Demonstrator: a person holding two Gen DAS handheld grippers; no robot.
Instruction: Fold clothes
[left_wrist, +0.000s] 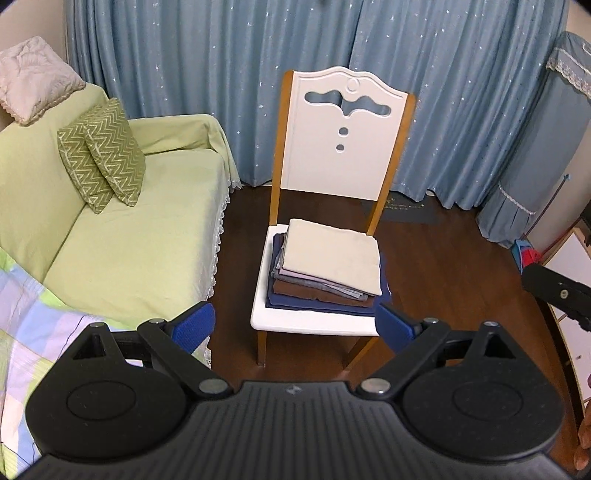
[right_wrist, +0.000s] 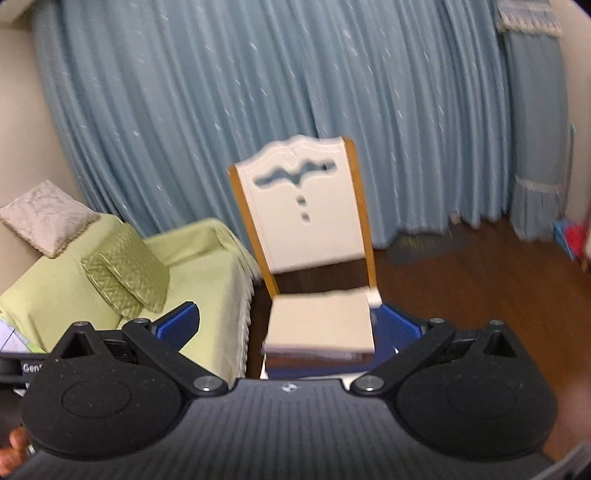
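Note:
A stack of folded clothes (left_wrist: 328, 264) rests on the seat of a white chair (left_wrist: 343, 147) with wooden side posts; a cream piece lies on top, with grey, brown and navy layers under it. My left gripper (left_wrist: 297, 328) hovers in front of the chair's seat, open and holding nothing. In the blurred right wrist view the same stack (right_wrist: 319, 328) sits on the chair (right_wrist: 306, 221), and my right gripper (right_wrist: 288, 328) is open and empty just before it. Part of the right gripper's black body (left_wrist: 557, 295) shows at the left view's right edge.
A sofa with a light green cover (left_wrist: 122, 236) stands left of the chair, with two zigzag cushions (left_wrist: 101, 155) and a pale pillow (left_wrist: 33, 77). A pastel checked sheet (left_wrist: 26, 317) lies at lower left. Blue curtains (left_wrist: 295, 44) hang behind. Dark wood floor (left_wrist: 443, 258) surrounds the chair.

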